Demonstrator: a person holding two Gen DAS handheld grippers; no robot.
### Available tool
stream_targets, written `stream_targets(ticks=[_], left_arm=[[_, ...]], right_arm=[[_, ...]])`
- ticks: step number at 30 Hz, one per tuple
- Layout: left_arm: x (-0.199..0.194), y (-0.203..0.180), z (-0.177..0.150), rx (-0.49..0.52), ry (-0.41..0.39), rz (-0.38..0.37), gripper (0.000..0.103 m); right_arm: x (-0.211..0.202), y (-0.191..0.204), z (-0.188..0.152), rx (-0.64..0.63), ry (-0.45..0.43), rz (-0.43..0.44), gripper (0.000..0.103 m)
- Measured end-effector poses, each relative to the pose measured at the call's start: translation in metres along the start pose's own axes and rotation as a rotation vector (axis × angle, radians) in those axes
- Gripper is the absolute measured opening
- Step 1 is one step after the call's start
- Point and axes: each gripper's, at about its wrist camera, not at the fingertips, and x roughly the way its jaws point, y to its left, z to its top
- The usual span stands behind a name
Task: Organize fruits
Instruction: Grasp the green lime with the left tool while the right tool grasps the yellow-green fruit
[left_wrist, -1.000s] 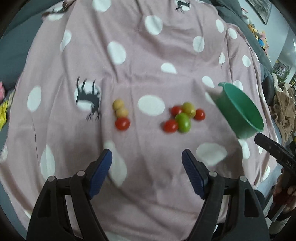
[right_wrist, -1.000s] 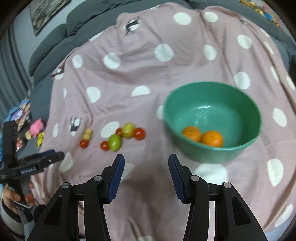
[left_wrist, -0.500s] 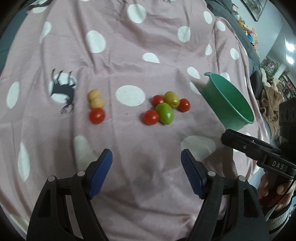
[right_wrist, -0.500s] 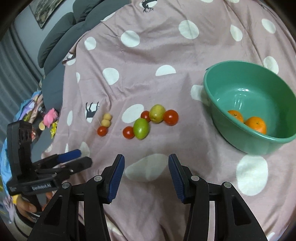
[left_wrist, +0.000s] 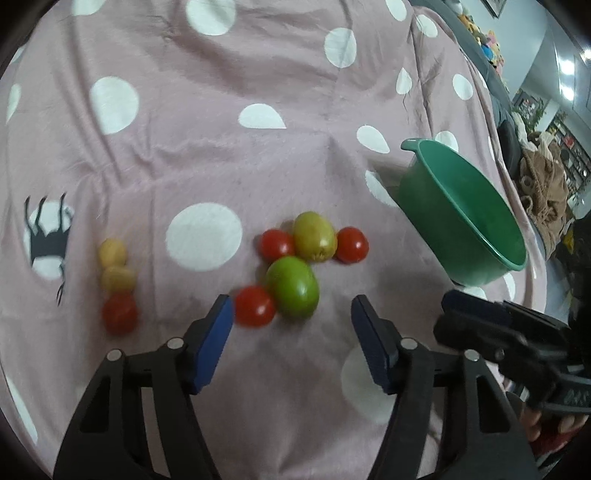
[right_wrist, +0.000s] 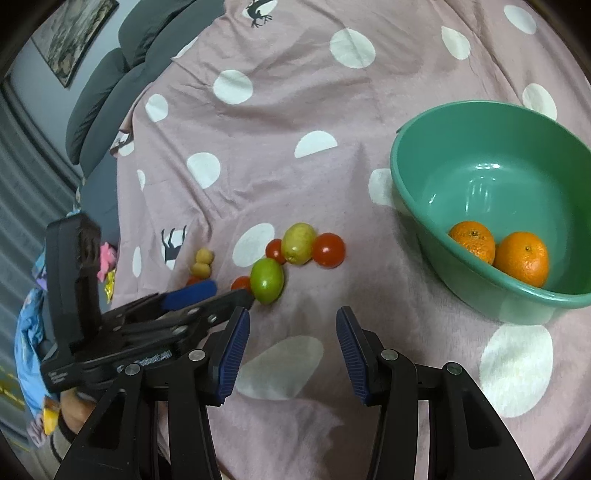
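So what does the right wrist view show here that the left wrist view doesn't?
Only the right wrist view looks into the green bowl, showing two oranges. Only the left wrist view clearly shows the red tomato below the two yellow fruits. Both show the green fruit, the polka-dot cloth, and both grippers open: left gripper, right gripper.
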Motion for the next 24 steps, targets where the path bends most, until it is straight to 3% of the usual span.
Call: stream_targets(ticks=[11, 19, 24], left_arm=[[0.039, -0.010, 0.013, 0.115, 0.057, 0.073, 0.037], [0.024, 0.025, 0.010, -0.025, 0.012, -0.001, 0.035], [0.001, 0.054, 0.011, -0.100, -0.040, 0.001, 0.035]], right_arm=[[0.009, -0.008, 0.007, 0.021, 0.002, 0.021, 0.050], [0.020, 0.003, 0.018, -0.032, 0.008, 0.022, 0.050], [0.035, 0.021, 0.038, -0.126, -0.001, -0.012, 0.050]])
